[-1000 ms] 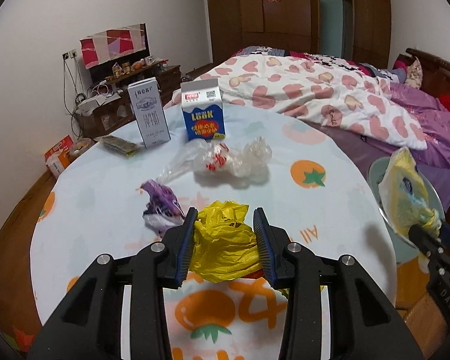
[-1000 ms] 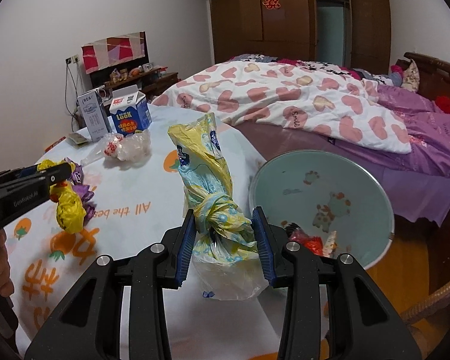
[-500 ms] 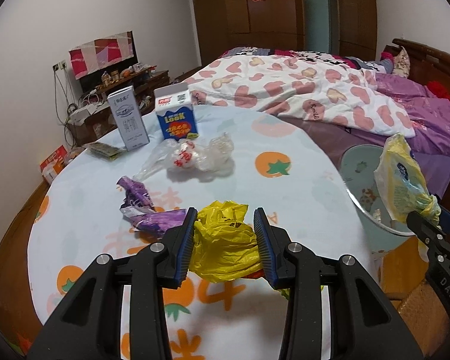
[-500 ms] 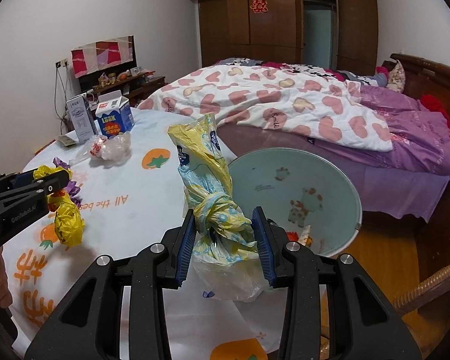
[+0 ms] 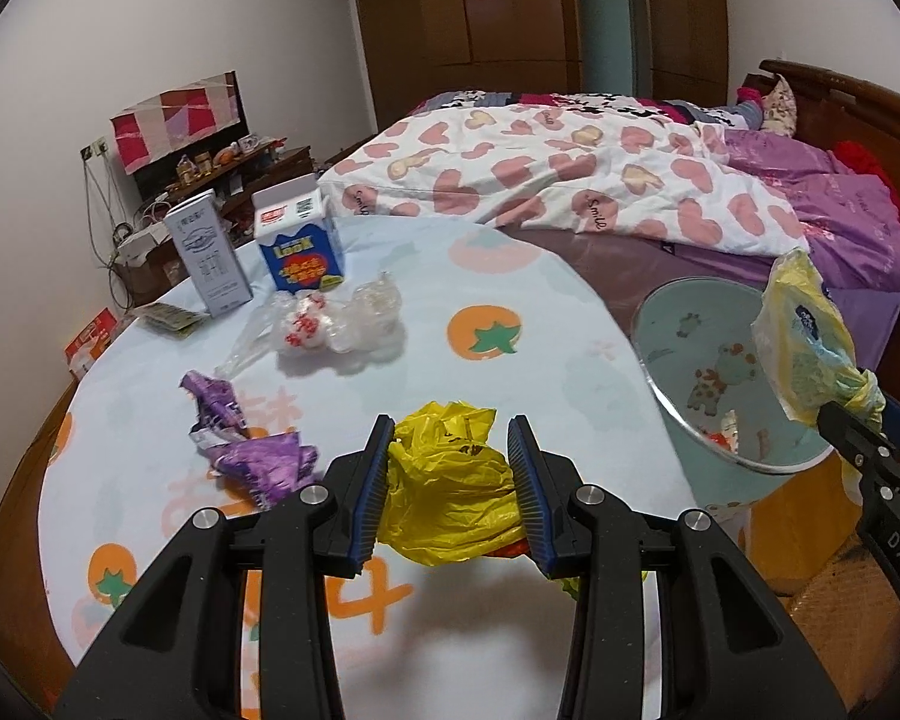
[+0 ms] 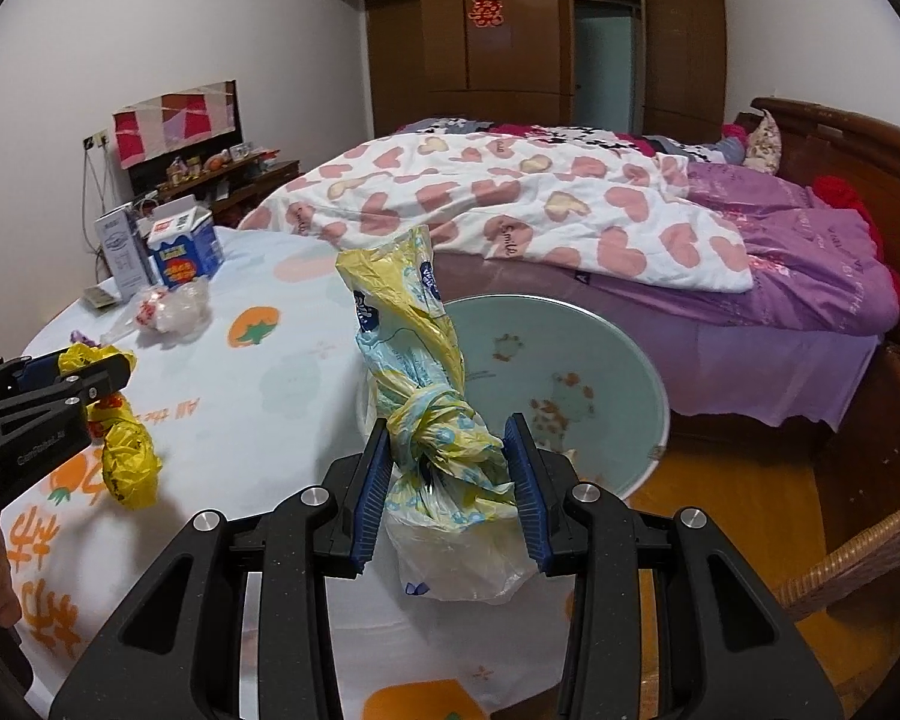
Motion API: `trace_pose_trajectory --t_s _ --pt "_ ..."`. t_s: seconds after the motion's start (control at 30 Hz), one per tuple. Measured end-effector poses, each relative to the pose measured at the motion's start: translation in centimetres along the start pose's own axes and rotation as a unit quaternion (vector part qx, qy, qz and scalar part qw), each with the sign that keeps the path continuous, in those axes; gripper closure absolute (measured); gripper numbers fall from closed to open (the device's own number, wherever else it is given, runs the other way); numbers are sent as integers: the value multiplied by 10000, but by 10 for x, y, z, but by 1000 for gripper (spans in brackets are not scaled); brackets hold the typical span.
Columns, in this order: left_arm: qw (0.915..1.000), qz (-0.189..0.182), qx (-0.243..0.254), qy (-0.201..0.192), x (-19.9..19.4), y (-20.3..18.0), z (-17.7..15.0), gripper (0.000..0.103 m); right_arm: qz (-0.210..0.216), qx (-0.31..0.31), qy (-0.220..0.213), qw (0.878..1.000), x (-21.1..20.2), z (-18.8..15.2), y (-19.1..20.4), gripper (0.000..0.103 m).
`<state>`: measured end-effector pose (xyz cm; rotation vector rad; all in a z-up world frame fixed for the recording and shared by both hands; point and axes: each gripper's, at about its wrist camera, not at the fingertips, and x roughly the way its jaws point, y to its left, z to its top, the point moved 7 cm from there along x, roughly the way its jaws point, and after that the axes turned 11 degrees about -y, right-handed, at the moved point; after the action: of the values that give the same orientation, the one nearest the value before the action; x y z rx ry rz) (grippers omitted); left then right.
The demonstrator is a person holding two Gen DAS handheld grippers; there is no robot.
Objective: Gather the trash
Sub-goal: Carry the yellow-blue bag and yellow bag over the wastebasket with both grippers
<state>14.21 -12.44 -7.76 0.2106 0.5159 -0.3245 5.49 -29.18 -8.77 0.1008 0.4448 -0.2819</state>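
Over round fruit-print table [image 5: 510, 276], left tongs [image 5: 450, 483] clenching crinkled yellow bag [image 5: 450, 498], right tongs [image 6: 447, 483] gripping knotted plastic bag [image 6: 414, 360]

Crumpled yellow bag [image 5: 450, 492], knotted printed bag [image 6: 432, 420]

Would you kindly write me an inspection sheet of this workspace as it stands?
Surface: round table under a fruit-print cloth.
Job's things: yellow bag; knotted bag; light-blue bin beside the table with scraps inside; purple wrapper and clear bag lying on the table.
Clutter: blue carton, grey carton, flat sachet.
Grippers: left gripper clamps the yellow bag; right gripper clamps the knotted bag.
Cables: wires on the far wall.
Surroundings: bed, wardrobe.
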Motion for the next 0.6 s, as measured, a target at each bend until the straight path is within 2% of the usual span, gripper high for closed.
trace_pose_trajectory --t_s 0.6 --pt "9992 -367 143 26 26 -56 20 64 -515 59 51 9986 18 6 -57 64"
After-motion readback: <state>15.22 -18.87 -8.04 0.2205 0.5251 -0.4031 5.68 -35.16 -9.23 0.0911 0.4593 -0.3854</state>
